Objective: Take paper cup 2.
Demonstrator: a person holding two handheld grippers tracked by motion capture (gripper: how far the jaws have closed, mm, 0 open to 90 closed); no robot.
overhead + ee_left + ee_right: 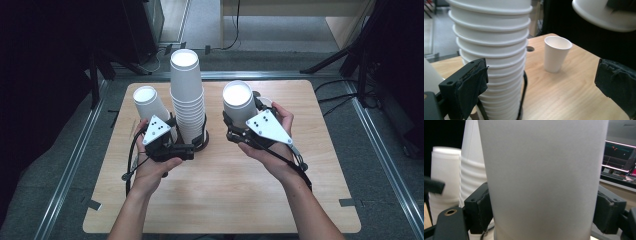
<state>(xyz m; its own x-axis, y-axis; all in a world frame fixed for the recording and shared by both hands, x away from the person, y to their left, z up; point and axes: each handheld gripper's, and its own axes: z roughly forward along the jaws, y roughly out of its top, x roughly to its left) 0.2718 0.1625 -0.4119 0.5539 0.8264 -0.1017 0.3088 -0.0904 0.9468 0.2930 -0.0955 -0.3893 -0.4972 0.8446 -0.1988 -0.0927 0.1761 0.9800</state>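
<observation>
Right gripper (239, 117) fingers clamp the light, crushable paper cup (239, 102) mid-wall, best held gently there, while left gripper (172, 131) fingers stand wide open beside the cup stack (187, 95).

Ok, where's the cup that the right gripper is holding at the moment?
High view: the held cup sits right of centre, clamped in the right gripper, just right of the tall cup stack.

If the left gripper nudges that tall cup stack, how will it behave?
The stack rises well above its narrow base, so a push up high would likely tip it. Its black holder reaches only the lowest cups, so it probably steadies just the bottom. The cups look like thin paper: probably light and easily crushed. The left gripper is open beside it.
</observation>
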